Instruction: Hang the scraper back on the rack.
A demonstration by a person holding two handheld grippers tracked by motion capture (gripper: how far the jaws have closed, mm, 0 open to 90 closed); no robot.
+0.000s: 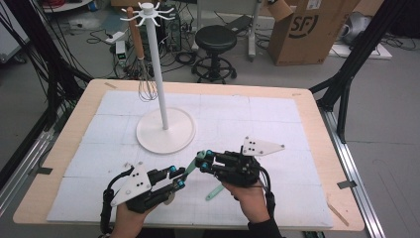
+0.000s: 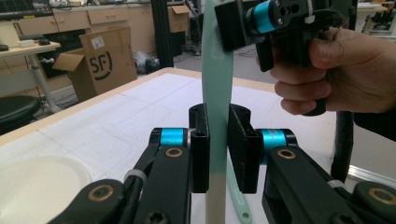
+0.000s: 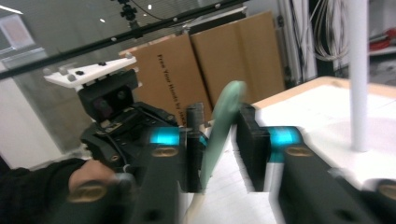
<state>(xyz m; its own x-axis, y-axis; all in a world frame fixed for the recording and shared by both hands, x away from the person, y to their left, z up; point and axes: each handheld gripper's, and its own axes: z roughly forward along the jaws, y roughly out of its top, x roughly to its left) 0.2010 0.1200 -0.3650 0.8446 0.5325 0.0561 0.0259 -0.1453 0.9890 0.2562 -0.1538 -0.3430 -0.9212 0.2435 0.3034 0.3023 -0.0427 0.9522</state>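
Centrally, spatula [image 1: 190, 168], both grippers, open mat [image 1: 277, 124]

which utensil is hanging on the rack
The whisk, with a wooden handle and wire loops; the mint spatula sits low, between both grippers, off the rack.

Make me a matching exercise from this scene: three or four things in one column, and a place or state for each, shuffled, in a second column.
1. mint green spatula
2. whisk
3. white stand
4. black stool

A. on the floor beyond the table
B. hanging from a hook
C. between both grippers' jaws
D. round base on the white mat

Pairs: 1-C, 2-B, 3-D, 4-A
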